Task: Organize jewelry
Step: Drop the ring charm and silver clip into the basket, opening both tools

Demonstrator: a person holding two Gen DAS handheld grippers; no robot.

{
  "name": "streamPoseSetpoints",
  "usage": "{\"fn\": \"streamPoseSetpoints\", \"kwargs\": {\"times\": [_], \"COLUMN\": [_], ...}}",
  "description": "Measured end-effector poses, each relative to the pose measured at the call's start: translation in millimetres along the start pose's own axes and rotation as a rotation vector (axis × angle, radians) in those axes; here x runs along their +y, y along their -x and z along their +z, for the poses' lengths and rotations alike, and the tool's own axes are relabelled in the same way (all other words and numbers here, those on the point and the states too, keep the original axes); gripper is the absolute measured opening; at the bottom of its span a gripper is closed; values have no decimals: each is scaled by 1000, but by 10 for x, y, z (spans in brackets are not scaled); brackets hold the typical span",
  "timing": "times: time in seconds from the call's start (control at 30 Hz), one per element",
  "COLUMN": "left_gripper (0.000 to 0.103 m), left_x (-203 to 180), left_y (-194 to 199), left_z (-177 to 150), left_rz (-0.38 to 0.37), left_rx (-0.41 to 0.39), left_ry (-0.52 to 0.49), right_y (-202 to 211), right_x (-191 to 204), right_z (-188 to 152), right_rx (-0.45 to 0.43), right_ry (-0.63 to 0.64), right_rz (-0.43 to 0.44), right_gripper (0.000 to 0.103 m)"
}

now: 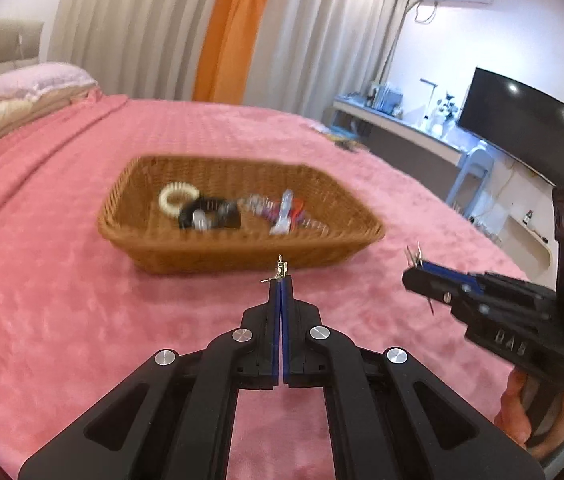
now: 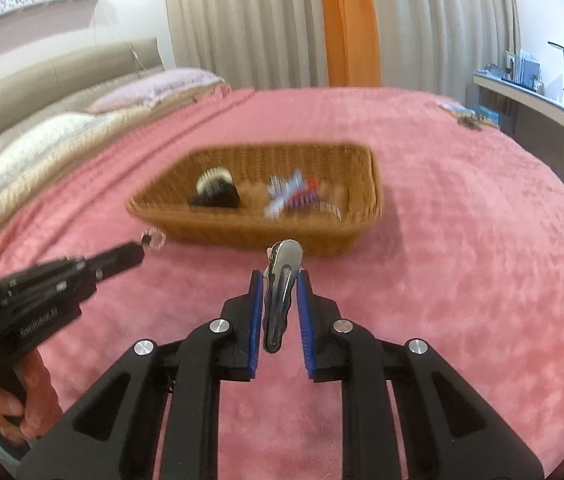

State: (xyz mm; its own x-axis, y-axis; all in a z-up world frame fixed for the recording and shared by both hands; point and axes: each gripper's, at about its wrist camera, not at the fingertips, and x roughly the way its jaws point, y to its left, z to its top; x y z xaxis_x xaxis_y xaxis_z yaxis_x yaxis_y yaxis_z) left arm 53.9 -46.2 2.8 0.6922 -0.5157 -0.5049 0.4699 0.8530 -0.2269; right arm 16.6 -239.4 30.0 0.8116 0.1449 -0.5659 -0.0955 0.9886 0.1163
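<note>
A wicker basket [image 1: 153, 240] sits on the pink bedspread and holds a white hair coil [image 1: 177, 199], a black hair tie [image 1: 209, 214] and several clips [image 1: 286, 212]. It also shows in the right wrist view [image 2: 209, 226]. My left gripper [image 1: 280, 280] is shut on a small silver earring [image 1: 279, 270] just short of the basket's near wall; it also shows in the right wrist view [image 2: 141, 246]. My right gripper [image 2: 279, 280] is shut on a silver hair clip [image 2: 279, 280], above the bedspread in front of the basket. The right gripper appears in the left wrist view [image 1: 414, 270] too.
The pink bedspread [image 1: 61, 320] covers the bed around the basket. Pillows [image 2: 61, 132] lie at the far left. A desk with a monitor [image 1: 518, 124] stands at the right. A few small items [image 2: 466, 114] lie near the bed's far right edge.
</note>
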Motion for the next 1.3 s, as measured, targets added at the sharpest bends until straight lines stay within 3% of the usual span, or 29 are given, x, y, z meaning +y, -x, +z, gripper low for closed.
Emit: {"fn": "streamPoseSetpoints", "kwargs": {"times": [0.23,0.47,0.73,1.07,1.1,1.17,1.2,1.23,1.3], "left_gripper": [0,0,0,0,4,31,33,35,35], "left_x": [-71,118,623,821,826,848,850,840,832], "left_y": [215,-159,-913,-1073,-1055,-1002,-957,-912,-784], "left_z": [561,950,902,749,745,738,736,734,748], "left_rz": [7,25,80,92,96,95,105,110,107], "left_rx": [-108,-111,-15,25,20,8,-9,-20,-40], "left_ry": [-55,-57,0,19,24,44,51,54,71], "right_y": [110,-575,-1641,-1860,-1865,-1827,-1792,-1743,-1588], "right_x": [91,13,20,-56,-70,-88,-97,-110,-124], "right_z": [703,1143,1063,886,894,914,926,940,955], "right_rx": [-63,-12,154,217,217,208,201,190,160], "right_ry": [48,2,-26,-53,-56,-68,-72,-77,-80], "right_rz": [-11,66,90,97,103,117,118,116,99], "right_gripper": [15,15,15,15,17,27,38,42,43]}}
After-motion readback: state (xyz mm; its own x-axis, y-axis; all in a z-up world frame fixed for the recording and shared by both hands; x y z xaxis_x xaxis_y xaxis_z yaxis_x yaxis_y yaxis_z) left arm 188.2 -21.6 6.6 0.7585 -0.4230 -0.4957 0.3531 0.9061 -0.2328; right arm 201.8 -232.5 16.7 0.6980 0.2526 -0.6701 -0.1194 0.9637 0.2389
